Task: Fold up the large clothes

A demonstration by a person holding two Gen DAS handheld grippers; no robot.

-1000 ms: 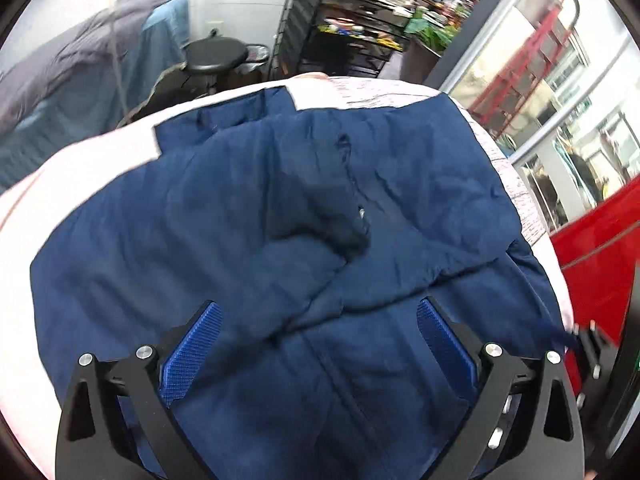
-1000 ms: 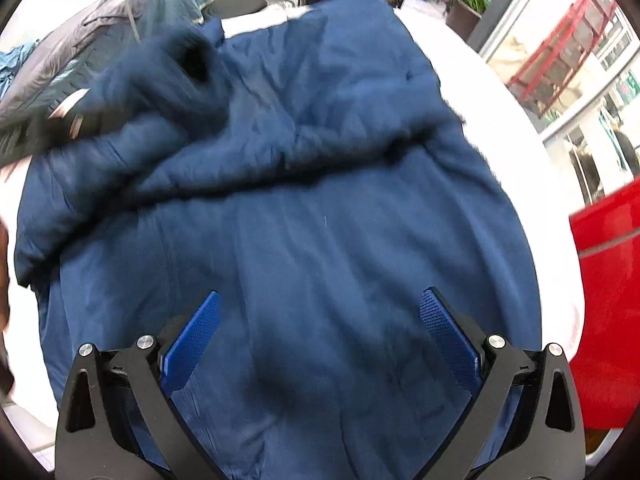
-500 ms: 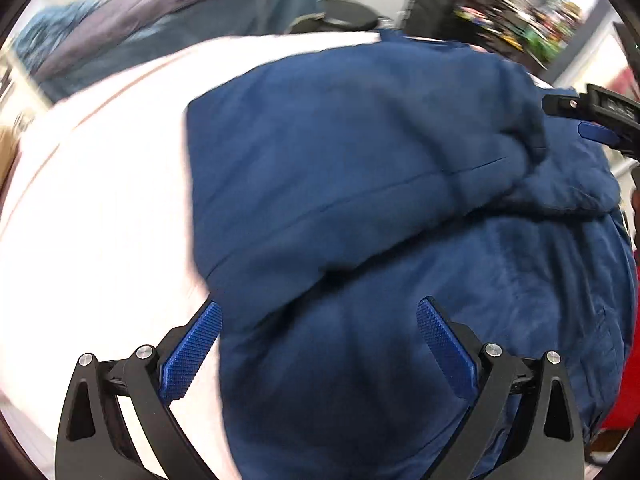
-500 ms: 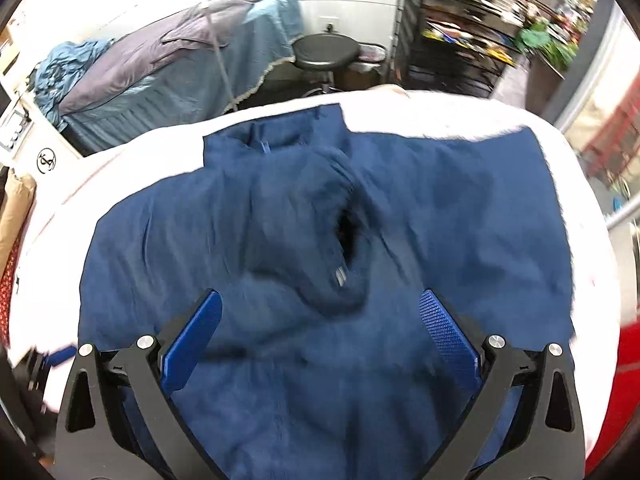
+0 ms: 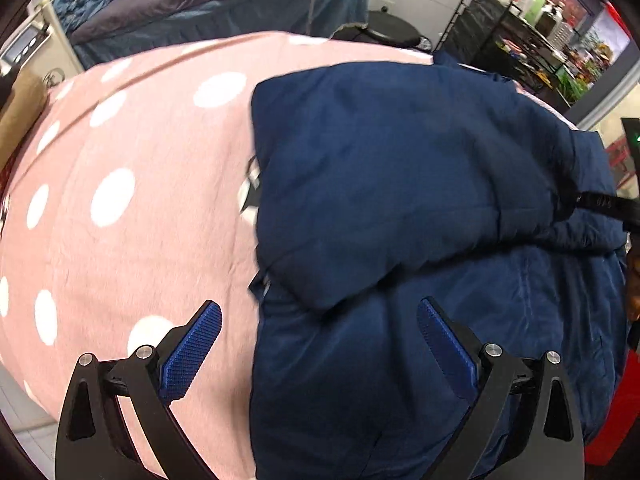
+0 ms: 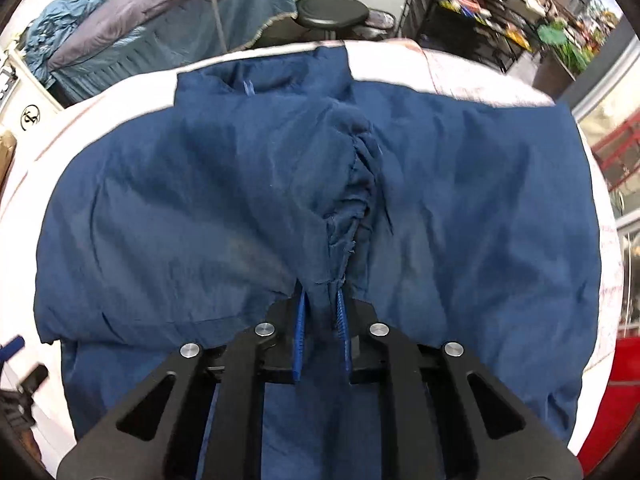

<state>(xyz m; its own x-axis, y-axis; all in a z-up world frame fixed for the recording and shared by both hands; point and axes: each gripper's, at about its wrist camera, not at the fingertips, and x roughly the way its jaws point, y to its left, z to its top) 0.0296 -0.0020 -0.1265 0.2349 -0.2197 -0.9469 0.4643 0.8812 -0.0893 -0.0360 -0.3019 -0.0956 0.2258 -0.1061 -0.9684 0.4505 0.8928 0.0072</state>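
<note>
Pinching the navy jacket point(image 6: 224, 208), right gripper point(image 6: 321, 312) apparently level; left gripper point(image 5: 320, 344) spread.

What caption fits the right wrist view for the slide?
Right gripper shut on a bunched fold of the navy jacket, spread across the table.

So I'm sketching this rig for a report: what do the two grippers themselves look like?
Both match. The left gripper and the right gripper have matte black angular linkage arms with triangular cutouts, round silver pivot bolts, and blue finger pads with a knurled grid texture. No cables, markings or sleeves are visible.
</note>
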